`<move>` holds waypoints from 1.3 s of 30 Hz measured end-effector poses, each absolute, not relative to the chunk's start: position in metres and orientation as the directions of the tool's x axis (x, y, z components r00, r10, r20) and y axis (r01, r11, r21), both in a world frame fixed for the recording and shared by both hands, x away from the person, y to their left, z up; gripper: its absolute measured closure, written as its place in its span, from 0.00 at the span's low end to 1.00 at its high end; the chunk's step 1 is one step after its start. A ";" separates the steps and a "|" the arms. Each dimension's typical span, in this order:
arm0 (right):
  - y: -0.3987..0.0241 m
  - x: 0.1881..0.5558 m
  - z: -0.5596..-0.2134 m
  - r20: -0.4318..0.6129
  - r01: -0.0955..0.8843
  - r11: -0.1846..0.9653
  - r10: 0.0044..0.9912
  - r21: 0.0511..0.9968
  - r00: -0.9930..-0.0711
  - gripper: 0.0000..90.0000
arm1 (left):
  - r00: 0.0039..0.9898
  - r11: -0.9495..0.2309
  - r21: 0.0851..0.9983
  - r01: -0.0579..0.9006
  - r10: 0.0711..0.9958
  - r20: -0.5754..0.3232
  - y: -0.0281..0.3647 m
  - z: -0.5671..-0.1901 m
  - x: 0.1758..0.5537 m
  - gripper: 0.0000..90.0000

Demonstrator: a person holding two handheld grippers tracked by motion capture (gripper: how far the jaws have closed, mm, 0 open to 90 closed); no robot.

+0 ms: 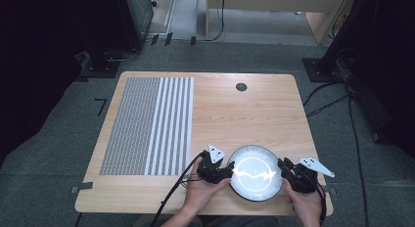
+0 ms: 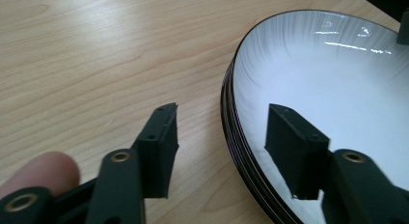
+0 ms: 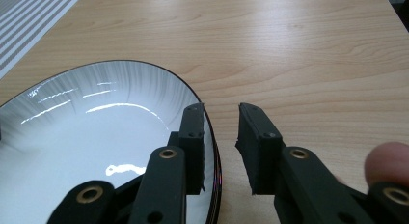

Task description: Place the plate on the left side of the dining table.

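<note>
Straddling opposite rims of a white, black-edged plate [image 1: 254, 173], both tongs rest low at the near edge of the wooden surface [image 1: 235, 114]. Left tongs [image 2: 222, 147] stand apart, rim between the jaws, not pressed. Right tongs [image 3: 219, 147] likewise bracket the rim with a gap visible. A striped mat [image 1: 147, 126] lies well apart.

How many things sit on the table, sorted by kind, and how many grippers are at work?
Plates: 1 in the high view; its edge in the left gripper view hints at a stack
Striped mats: 1
Round black inserts in the tabletop: 1
Grippers: 2, left and right
Total: 5
</note>
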State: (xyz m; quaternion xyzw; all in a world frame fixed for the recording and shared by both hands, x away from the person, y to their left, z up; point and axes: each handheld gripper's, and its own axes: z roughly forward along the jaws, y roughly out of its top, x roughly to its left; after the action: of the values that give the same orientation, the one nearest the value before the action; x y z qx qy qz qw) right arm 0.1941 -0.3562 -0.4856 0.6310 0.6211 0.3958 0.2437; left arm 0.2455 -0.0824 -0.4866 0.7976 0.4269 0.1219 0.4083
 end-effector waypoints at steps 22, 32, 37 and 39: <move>-0.365 0.196 -0.496 0.334 0.635 -0.191 0.936 0.748 -0.112 0.93 | 0.654 -0.349 0.758 0.551 0.745 -0.132 -0.089 -0.488 0.243 0.85; -0.360 0.195 -0.493 0.316 0.640 -0.196 0.946 0.743 -0.077 0.93 | 0.651 -0.347 0.766 0.542 0.749 -0.121 -0.090 -0.488 0.242 0.86; -0.365 0.195 -0.494 0.388 0.642 -0.271 0.920 0.717 -0.046 0.95 | 0.652 -0.345 0.766 0.542 0.749 -0.123 -0.089 -0.487 0.242 0.86; -0.367 0.195 -0.494 0.412 0.640 -0.294 0.910 0.710 -0.039 0.95 | 0.651 -0.345 0.766 0.542 0.749 -0.122 -0.090 -0.487 0.242 0.86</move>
State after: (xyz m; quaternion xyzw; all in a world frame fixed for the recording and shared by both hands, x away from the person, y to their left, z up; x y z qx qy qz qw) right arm 0.1947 -0.3672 -0.4940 0.6757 0.5735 0.4364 0.1552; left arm 0.2423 -0.0897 -0.4869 0.8104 0.3982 0.1263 0.4108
